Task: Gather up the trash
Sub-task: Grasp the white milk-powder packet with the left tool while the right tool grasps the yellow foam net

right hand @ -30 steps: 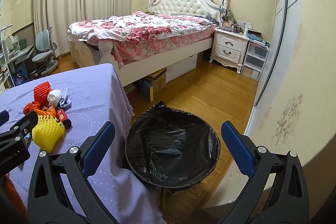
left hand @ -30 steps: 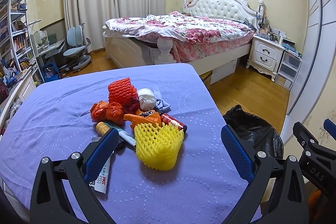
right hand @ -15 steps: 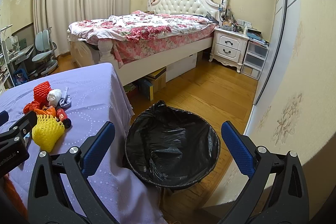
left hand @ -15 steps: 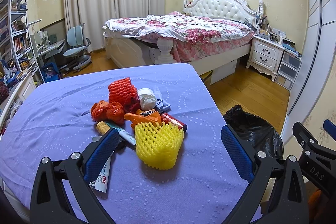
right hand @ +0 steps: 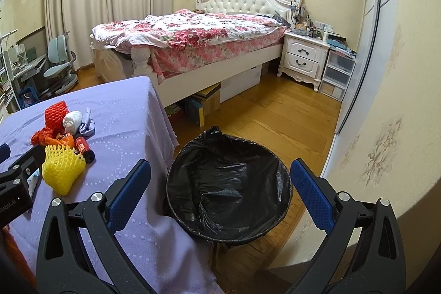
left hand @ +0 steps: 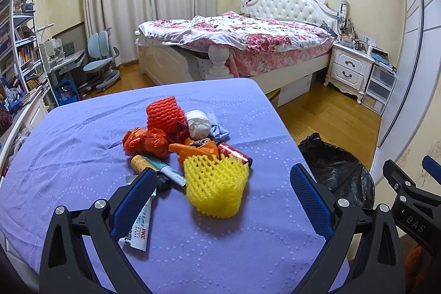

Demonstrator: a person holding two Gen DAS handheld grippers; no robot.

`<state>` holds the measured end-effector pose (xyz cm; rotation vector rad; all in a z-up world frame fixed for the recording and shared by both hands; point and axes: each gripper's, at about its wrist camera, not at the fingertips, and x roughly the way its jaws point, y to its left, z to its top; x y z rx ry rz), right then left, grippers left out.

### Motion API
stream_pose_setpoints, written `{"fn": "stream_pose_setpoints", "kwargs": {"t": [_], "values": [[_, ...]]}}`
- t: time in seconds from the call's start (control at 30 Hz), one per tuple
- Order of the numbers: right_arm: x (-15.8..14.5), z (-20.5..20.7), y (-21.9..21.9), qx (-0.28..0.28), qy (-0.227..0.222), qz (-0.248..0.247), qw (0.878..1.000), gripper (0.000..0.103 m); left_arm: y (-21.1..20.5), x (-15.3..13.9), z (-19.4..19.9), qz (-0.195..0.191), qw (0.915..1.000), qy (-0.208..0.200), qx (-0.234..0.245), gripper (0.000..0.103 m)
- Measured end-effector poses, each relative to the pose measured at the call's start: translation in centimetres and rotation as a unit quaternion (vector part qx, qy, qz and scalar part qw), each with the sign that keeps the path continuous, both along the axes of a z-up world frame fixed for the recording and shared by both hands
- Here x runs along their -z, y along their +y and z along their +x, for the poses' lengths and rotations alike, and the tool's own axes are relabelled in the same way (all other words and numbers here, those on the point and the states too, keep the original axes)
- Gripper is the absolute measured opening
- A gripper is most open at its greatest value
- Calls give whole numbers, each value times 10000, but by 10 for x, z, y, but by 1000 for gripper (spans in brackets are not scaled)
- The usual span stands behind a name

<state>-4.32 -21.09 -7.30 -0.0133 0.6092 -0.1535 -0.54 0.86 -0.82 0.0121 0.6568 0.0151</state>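
From the left wrist view, the left gripper (left hand: 220, 183) hangs spread wide and empty over the purple tablecloth (left hand: 82, 145). The heap of trash sits straight ahead of it, and the yellow foam net (left hand: 216, 187) is the nearest piece, lying between the two blue pads (left hand: 135, 197) but a little beyond them, not touching either. Its open mouth faces away from the camera and its closed end points toward the tool, so its long axis runs roughly along the gripper's reach. A toothpaste tube (left hand: 140, 226) lies just beside and partly under the left pad. The bin (left hand: 339, 172) lined with a black bag stands on the floor off the table's right edge.

From the right wrist view, the right gripper (right hand: 220, 192) is also spread open with nothing in it, and it looks down on the bin (right hand: 228, 183), which lies directly ahead of it. The foam net (right hand: 63, 170) sits well to its left on the table. Judging by this, the left gripper is the nearer one for the first pick.
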Motion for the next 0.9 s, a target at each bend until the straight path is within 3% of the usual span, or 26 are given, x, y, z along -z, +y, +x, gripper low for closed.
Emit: {"fn": "stream_pose_setpoints", "kwargs": {"t": [0.17,0.33,0.57,0.8,0.9], "values": [[4,1,13,-117,82,16,9999,96,24,7,-4,28,9998,124,-157,93],[5,4,29,-358,204,56,9991,85,51,12,-11,105,9991,193,-360,89],[11,6,54,-724,383,112,9966,77,84,21,-19,161,9971,360,-653,88],[18,10,82,-1073,569,101,9925,77,102,40,-15,184,9946,686,-762,82],[20,12,91,-1185,612,63,9910,77,106,46,-10,74,9938,858,-704,75]]}}
